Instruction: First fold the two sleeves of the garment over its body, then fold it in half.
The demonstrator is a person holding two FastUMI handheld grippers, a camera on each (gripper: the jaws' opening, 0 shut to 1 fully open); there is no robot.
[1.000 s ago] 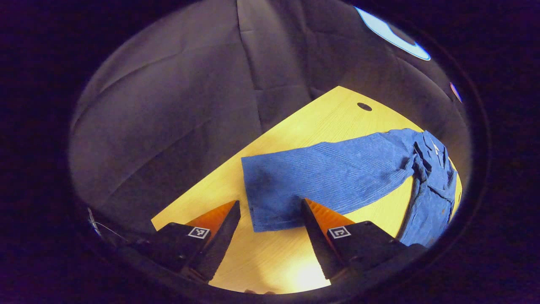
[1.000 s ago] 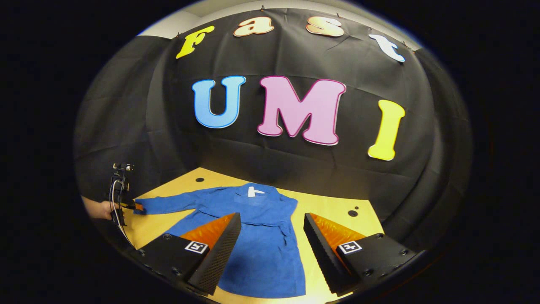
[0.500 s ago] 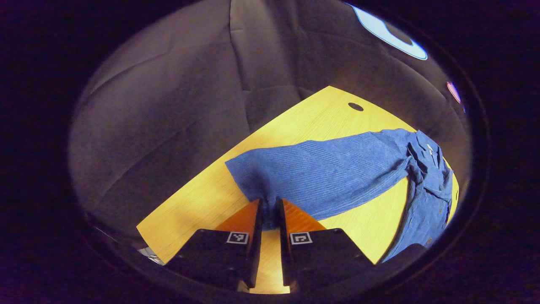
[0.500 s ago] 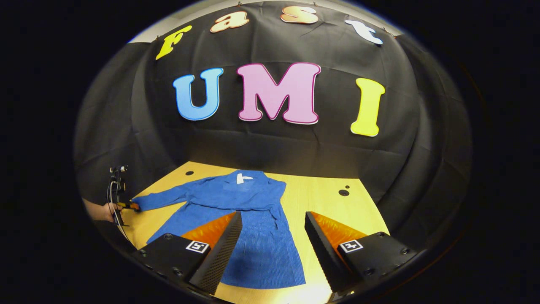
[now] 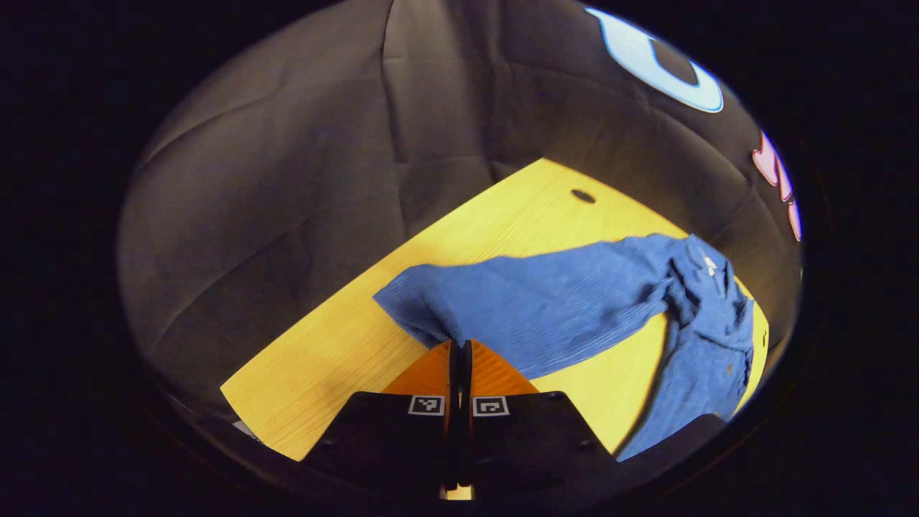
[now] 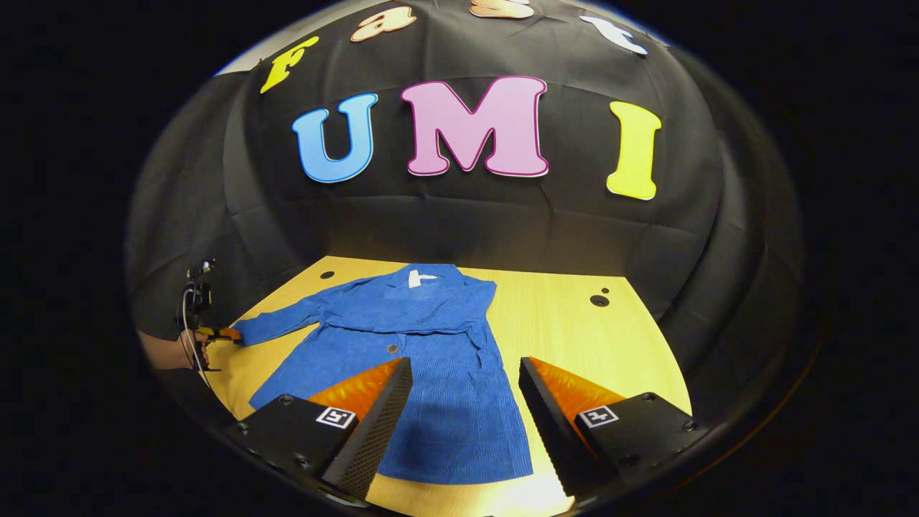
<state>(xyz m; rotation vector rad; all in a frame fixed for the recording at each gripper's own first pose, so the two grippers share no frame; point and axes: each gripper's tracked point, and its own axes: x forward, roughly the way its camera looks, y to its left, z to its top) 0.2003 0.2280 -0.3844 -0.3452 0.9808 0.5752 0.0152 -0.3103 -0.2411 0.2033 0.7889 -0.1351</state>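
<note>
The blue ribbed long-sleeved garment (image 6: 431, 359) is lying face up on the yellow wooden desk (image 6: 574, 330), its collar toward the black cloth wall and its hem near the front edge. One sleeve (image 5: 531, 301) is stretching out sideways across the desk, and its cuff is rising off the wood.

The left gripper (image 5: 460, 352) is pinching that cuff, its fingers (image 5: 431, 373) pressed together on the fabric; from the right gripper view it is appearing at the far left of the desk, held by a hand (image 6: 188, 346). The right gripper (image 6: 465, 384) is hovering above the lower part of the garment with its fingers spread wide, holding nothing.

The step in hand looks like the first sleeve fold. To do it well, the cuff probably needs lifting just enough to clear the desk, then carrying in an arc toward the chest so the crease falls at the shoulder seam. Pulling sideways risks dragging the whole body askew; the free gripper could be pressing the torso down to steady it. The other sleeve seems bunched at the garment's far side, though I cannot tell exactly how it is lying.
</note>
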